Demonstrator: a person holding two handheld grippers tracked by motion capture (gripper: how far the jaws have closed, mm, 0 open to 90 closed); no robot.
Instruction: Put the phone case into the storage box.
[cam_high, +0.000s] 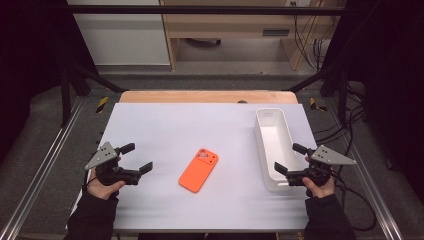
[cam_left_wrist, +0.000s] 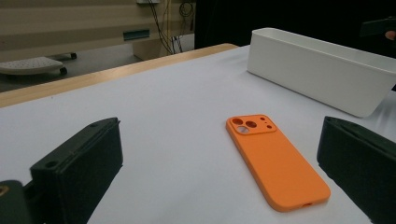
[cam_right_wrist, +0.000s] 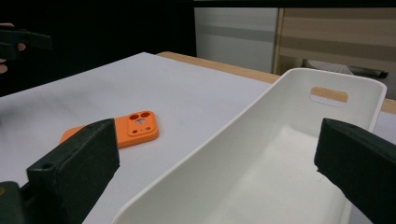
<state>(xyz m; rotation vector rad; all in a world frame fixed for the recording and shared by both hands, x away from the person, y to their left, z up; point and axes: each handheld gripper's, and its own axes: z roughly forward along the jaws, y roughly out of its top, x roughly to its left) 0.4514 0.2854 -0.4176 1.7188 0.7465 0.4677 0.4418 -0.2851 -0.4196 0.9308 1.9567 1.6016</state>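
Both claws released and empty, your left claw (cam_high: 136, 158) sits slightly nearer the orange phone case (cam_high: 198, 169), which lies diagonally toward the white bin (cam_high: 272, 148) beside your right claw (cam_high: 290, 159).

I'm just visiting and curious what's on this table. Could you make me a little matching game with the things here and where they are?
Things:
1. phone case
2. white bin
3. left gripper
4. right gripper

Places:
A. by the table's left edge
B. over the bin's near end
C. flat in the middle
D. along the right side

Pairs: 1-C, 2-D, 3-A, 4-B
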